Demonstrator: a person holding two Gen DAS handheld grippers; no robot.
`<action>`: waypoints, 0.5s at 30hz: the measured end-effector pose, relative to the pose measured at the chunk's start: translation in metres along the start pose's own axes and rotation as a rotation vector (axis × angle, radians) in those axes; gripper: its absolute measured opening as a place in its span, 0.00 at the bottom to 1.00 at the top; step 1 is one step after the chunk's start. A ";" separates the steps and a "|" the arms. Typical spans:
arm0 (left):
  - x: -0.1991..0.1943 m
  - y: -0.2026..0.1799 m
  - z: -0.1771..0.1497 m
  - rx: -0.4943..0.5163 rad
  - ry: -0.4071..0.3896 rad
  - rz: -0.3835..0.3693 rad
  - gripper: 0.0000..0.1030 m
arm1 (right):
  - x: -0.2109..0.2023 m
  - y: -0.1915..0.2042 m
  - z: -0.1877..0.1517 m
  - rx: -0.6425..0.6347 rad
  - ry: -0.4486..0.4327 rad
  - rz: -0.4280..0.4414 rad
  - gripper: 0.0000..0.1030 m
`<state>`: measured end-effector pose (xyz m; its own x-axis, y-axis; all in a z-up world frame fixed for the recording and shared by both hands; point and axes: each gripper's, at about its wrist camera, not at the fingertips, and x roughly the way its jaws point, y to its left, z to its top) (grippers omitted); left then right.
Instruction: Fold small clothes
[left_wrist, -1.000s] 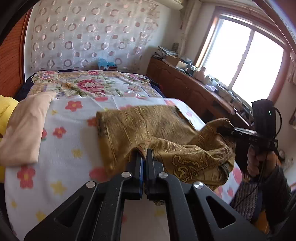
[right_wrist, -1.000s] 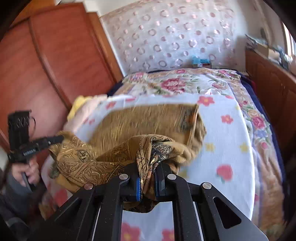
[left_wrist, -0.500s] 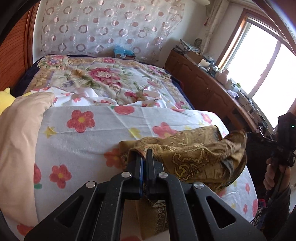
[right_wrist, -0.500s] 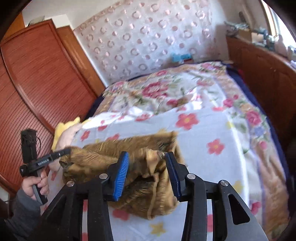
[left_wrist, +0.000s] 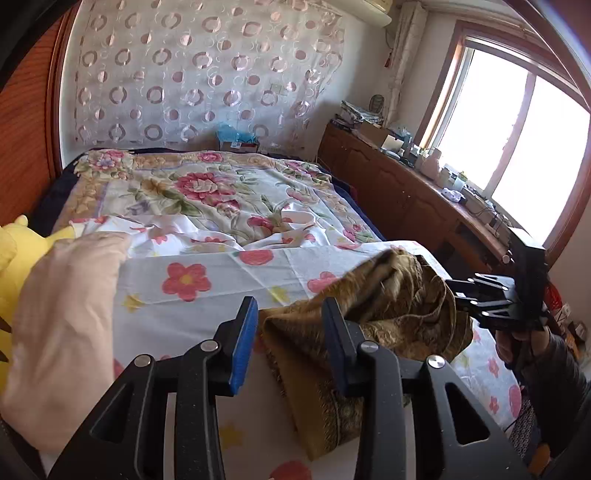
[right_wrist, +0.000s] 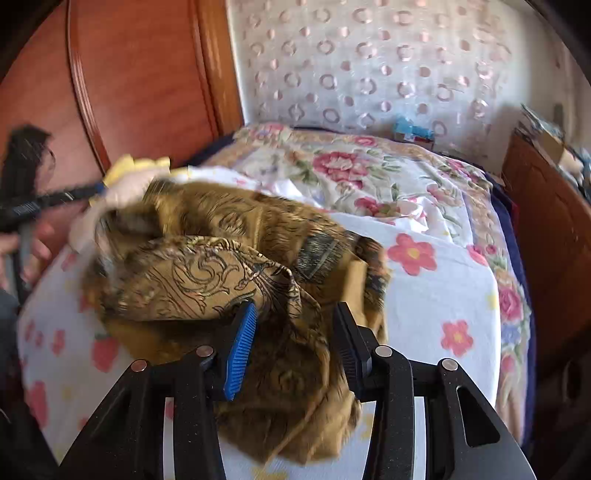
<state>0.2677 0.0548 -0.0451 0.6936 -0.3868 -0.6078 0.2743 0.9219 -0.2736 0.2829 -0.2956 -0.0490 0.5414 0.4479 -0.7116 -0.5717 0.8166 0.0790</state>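
A gold-brown patterned garment (left_wrist: 373, 321) lies bunched on the flowered bed sheet (left_wrist: 207, 280); it also shows in the right wrist view (right_wrist: 236, 273). My left gripper (left_wrist: 290, 341) is open, its jaws apart over the garment's near edge, holding nothing. My right gripper (right_wrist: 295, 350) is open just above the crumpled cloth, which lies loose between and below its jaws. The right gripper also shows from the left wrist view (left_wrist: 458, 291), at the garment's right side. The left gripper appears blurred at the left of the right wrist view (right_wrist: 96, 190).
A beige folded cloth (left_wrist: 62, 310) and a yellow plush toy (left_wrist: 14, 254) lie at the bed's left. A wooden cabinet (left_wrist: 402, 195) with clutter runs along the right under the window. A red wooden wardrobe (right_wrist: 122, 85) stands on the left.
Both grippers were shut on the garment a second ago. The right opened first, then the left, and the garment dropped in a heap on the sheet.
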 end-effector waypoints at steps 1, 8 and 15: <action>-0.002 0.001 -0.003 0.006 0.007 0.004 0.36 | 0.009 0.002 0.003 -0.017 0.015 -0.008 0.43; 0.010 0.006 -0.026 0.027 0.095 -0.011 0.36 | 0.012 -0.010 0.023 0.025 -0.045 0.042 0.04; 0.041 -0.003 -0.015 0.044 0.119 0.002 0.36 | 0.015 -0.050 0.016 0.242 -0.037 -0.094 0.04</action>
<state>0.2853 0.0357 -0.0808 0.6112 -0.3824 -0.6930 0.3038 0.9218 -0.2408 0.3295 -0.3235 -0.0524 0.6096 0.3756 -0.6981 -0.3561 0.9165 0.1821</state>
